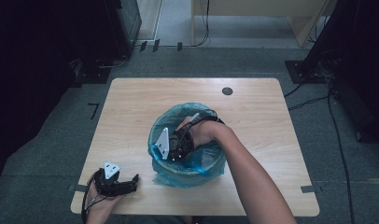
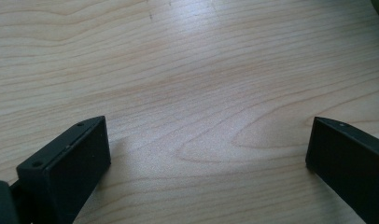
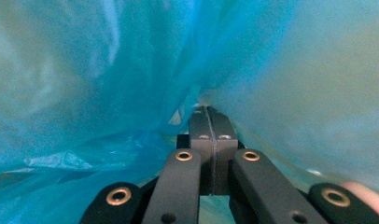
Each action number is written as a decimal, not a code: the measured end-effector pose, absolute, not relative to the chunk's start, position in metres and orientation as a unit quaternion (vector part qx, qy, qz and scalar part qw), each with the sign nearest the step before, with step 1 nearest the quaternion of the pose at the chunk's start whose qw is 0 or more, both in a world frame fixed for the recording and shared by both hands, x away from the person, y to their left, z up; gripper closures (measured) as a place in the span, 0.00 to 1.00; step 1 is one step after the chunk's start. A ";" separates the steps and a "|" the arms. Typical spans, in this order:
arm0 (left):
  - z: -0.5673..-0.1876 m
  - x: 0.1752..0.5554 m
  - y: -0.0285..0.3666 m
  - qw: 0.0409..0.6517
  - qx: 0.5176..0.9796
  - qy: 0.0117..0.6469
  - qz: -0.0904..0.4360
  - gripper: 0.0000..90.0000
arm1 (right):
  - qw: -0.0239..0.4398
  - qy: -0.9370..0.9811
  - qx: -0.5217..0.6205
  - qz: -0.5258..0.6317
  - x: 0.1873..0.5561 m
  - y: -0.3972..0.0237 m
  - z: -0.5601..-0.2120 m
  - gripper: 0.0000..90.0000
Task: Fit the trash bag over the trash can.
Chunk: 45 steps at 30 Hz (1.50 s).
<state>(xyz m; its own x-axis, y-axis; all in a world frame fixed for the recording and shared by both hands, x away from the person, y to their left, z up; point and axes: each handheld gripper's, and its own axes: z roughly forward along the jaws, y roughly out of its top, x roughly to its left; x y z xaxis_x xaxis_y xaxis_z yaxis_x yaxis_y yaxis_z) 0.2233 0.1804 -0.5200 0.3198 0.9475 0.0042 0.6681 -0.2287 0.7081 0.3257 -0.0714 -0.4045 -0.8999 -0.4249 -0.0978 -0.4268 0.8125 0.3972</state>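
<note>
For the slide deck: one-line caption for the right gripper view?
Right gripper, fingers shut together, pushed deep into the folds of a blue bin bag.

We see a translucent teal-blue bin liner, brighter blue where it folds; the worktop is pale wood with wavy brown grain and a dark round spot near its far edge; both grippers' fingers are matte black, topped by light grey plates; the floor is grey.

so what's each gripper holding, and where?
Right gripper: shut inside the blue bag; a pinch of film can't be told. Left gripper: open, nothing.
</note>
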 end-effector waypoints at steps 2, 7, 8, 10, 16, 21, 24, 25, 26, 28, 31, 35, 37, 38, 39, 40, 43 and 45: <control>-0.520 0.223 0.180 0.310 0.751 0.538 0.225 0.00 | 0.001 0.952 -0.220 0.212 0.326 -0.073 -0.407 1.00; -0.520 0.223 0.180 0.310 0.751 0.538 0.225 0.00 | 0.006 0.953 -0.217 0.212 0.325 -0.076 -0.407 1.00; -0.520 0.223 0.180 0.310 0.751 0.538 0.225 0.00 | 0.008 0.952 -0.217 0.217 0.324 -0.077 -0.404 1.00; -0.520 0.223 0.180 0.310 0.751 0.538 0.225 0.00 | 0.014 0.949 -0.216 0.231 0.323 -0.078 -0.396 1.00; -0.520 0.223 0.180 0.310 0.751 0.538 0.225 0.00 | 0.031 0.942 -0.232 0.241 0.312 -0.082 -0.373 1.00; -0.520 0.223 0.180 0.309 0.751 0.538 0.225 0.00 | 0.032 0.939 -0.245 0.239 0.300 -0.091 -0.362 1.00; -0.520 0.223 0.180 0.309 0.751 0.538 0.225 0.00 | 0.029 0.939 -0.253 0.231 0.294 -0.096 -0.362 1.00; -0.520 0.223 0.180 0.309 0.752 0.538 0.225 0.00 | 0.028 0.940 -0.255 0.225 0.293 -0.098 -0.364 1.00; -0.520 0.223 0.180 0.310 0.751 0.538 0.225 0.00 | 0.029 0.941 -0.258 0.219 0.292 -0.099 -0.366 1.00; -0.520 0.223 0.180 0.309 0.751 0.538 0.225 0.00 | 0.036 0.942 -0.265 0.202 0.291 -0.103 -0.371 1.00; -0.520 0.223 0.180 0.310 0.751 0.538 0.225 0.00 | 0.045 0.941 -0.273 0.194 0.289 -0.107 -0.376 1.00; -0.520 0.223 0.180 0.309 0.751 0.538 0.225 0.00 | 0.055 0.940 -0.282 0.182 0.285 -0.108 -0.380 1.00; -0.520 0.223 0.180 0.310 0.751 0.538 0.225 0.00 | 0.058 0.941 -0.286 0.172 0.284 -0.107 -0.382 1.00; -0.520 0.223 0.180 0.310 0.751 0.538 0.225 0.00 | 0.059 0.941 -0.288 0.170 0.284 -0.107 -0.383 1.00; -0.520 0.223 0.180 0.310 0.751 0.538 0.225 0.00 | 0.061 0.940 -0.290 0.167 0.284 -0.106 -0.384 1.00; -0.520 0.223 0.180 0.310 0.751 0.538 0.225 0.00 | 0.061 0.941 -0.290 0.165 0.283 -0.106 -0.385 1.00; -0.520 0.223 0.180 0.310 0.751 0.538 0.225 0.00 | 0.061 0.939 -0.288 0.179 0.283 -0.104 -0.380 1.00; -0.520 0.223 0.180 0.310 0.751 0.538 0.225 0.00 | 0.062 0.934 -0.289 0.200 0.282 -0.103 -0.373 1.00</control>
